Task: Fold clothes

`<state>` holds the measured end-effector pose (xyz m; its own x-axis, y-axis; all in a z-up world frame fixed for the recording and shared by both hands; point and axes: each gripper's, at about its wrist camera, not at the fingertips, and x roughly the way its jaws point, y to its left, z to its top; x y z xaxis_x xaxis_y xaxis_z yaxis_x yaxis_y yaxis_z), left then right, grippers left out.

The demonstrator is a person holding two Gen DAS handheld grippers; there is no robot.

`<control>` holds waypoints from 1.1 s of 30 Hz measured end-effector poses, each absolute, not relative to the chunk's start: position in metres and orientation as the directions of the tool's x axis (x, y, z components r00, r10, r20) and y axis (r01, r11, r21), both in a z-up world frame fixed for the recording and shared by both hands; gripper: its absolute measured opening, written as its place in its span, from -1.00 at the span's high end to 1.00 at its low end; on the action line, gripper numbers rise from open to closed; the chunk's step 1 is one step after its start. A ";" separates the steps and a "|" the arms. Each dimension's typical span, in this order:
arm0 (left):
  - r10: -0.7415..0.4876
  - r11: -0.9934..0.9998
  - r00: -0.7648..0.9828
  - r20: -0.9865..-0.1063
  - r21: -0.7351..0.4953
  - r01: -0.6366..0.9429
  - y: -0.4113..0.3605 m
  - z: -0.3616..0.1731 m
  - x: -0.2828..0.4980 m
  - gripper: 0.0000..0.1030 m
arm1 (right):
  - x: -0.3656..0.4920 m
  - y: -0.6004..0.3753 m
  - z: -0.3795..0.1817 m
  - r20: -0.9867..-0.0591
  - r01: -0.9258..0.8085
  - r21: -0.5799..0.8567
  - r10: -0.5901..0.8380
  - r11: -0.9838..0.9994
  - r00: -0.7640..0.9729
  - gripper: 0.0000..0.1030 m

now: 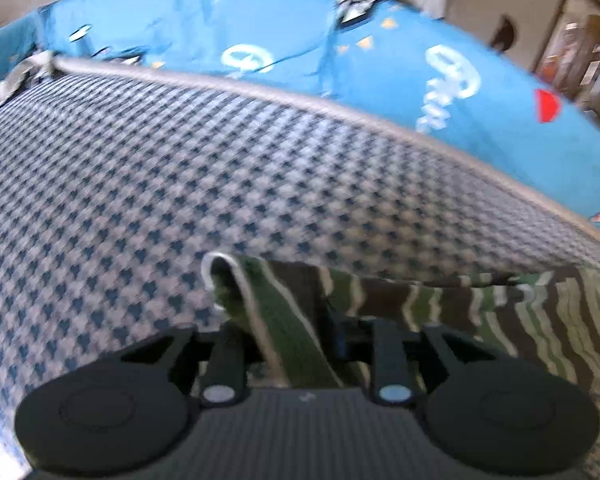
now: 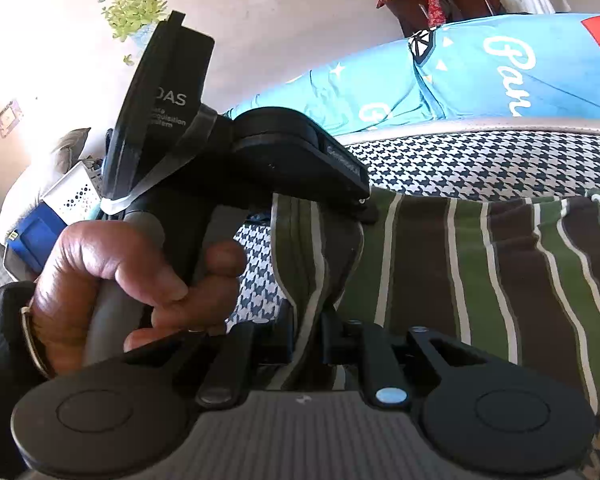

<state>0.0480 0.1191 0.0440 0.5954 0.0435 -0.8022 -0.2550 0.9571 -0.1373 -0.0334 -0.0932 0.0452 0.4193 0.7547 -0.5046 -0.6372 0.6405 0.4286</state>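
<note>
here both the left tool (image 1: 300, 320) and right tool (image 2: 306, 332) pinch the striped garment (image 2: 480, 264) over houndstooth cloth (image 1: 180, 184).

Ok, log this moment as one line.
left gripper: shut on striped garment | right gripper: shut on striped garment | surface: houndstooth cloth | fold: not yet done

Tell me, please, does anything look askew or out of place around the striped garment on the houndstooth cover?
Nothing looks damaged or spilled. The striped garment is bunched where the left hand-held gripper and right hand-held gripper pinch its edge, as expected mid-fold. The houndstooth cover lies smooth.
</note>
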 end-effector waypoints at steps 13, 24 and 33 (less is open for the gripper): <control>0.123 0.926 0.611 -0.782 -0.132 -0.355 0.132 0.052 0.031 -0.30 | -0.030 -0.115 0.039 -0.529 -0.571 0.432 0.708 0.699 0.467 0.28; 0.040 0.963 0.586 -0.809 -0.125 -0.238 0.086 0.029 0.038 -0.54 | -0.018 -0.142 0.042 -0.564 -0.435 0.188 0.459 0.881 0.686 0.26; 0.000 0.983 0.573 -0.819 -0.106 -0.151 0.060 0.020 0.037 -0.57 | 0.001 -0.146 0.025 -0.616 -0.367 0.084 0.338 0.926 0.712 0.26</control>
